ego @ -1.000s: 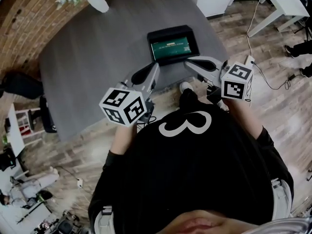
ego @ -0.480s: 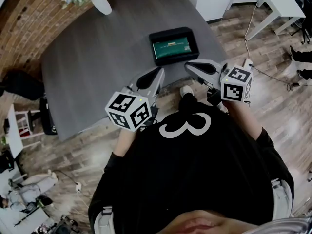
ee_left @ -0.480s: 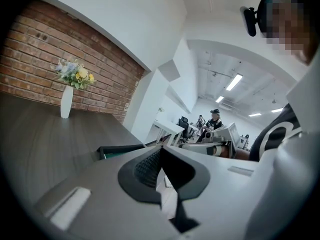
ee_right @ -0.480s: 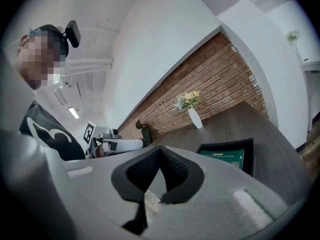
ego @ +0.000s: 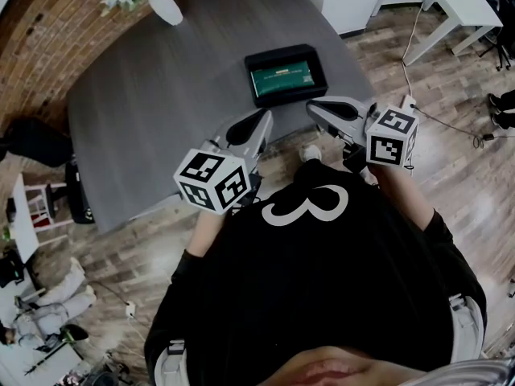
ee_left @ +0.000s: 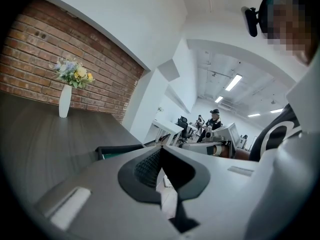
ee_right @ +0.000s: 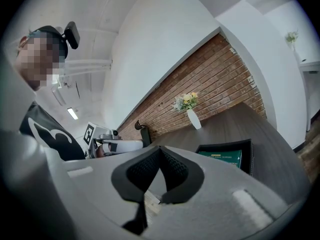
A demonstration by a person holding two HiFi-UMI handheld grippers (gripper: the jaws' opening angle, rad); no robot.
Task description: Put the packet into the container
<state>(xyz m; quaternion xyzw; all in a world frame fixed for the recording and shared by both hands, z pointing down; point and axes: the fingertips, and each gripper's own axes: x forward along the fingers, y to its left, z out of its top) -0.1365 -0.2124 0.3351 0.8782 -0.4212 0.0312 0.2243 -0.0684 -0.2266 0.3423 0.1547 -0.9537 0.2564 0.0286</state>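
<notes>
Green packet (ego: 282, 77) lay inside black container (ego: 278, 52) on grey table (ego: 161, 95), just beyond left gripper (ego: 263, 119) and right gripper (ego: 312, 107), both clenched, empty.

We wear a black top (ego: 322, 288) with a white curled mark (ego: 306, 204) at centre frame. Our left gripper (ego: 261, 122) and right gripper (ego: 316, 108) share grey shells, black ribbed pads (ee_left: 146, 167) and white cubes (ego: 213, 181) printed with black squares.

Open tabletop (ego: 161, 95) lies all round the container (ego: 282, 56); the vase (ego: 166, 6) stands well apart at the far corner.
</notes>
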